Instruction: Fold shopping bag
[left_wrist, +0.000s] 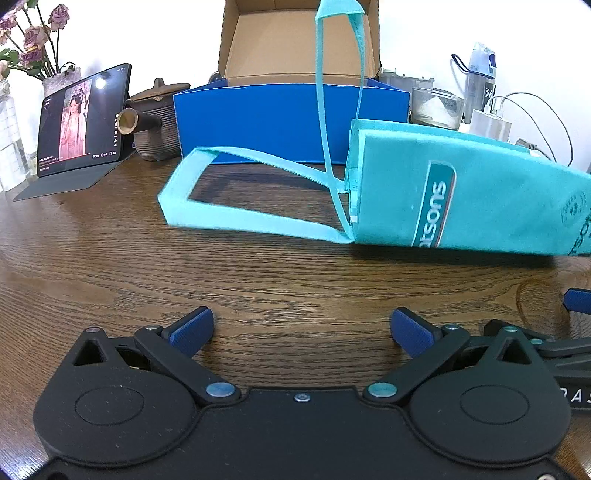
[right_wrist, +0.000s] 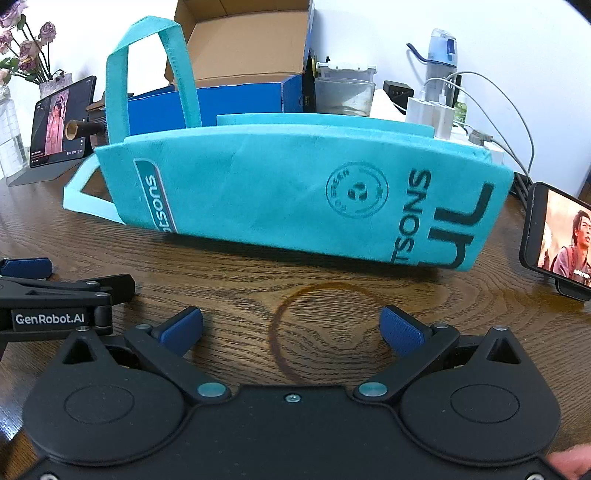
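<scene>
Left wrist view: left hand-held gripper (left_wrist: 302, 330) low over the table (left_wrist: 110, 266), jaws wide apart, holding nothing. Bag (left_wrist: 461, 199) — teal, lying on its side on the table, ahead and to the right, well apart from the pads. One handle (left_wrist: 236, 192) lies flat toward the left; the other handle (left_wrist: 338, 44) stands upright. Blue box (left_wrist: 258, 122) behind the bag, tablet (left_wrist: 81, 118) far left.

Right wrist view: right hand-held gripper (right_wrist: 291, 328) also spread wide, empty, over a ring stain (right_wrist: 328, 332) in the wood. Bag (right_wrist: 295, 195) straight ahead — not touching the pads. Left hand-held gripper (right_wrist: 26, 269) visible at the left edge. Phone (right_wrist: 557, 232) propped at right.
</scene>
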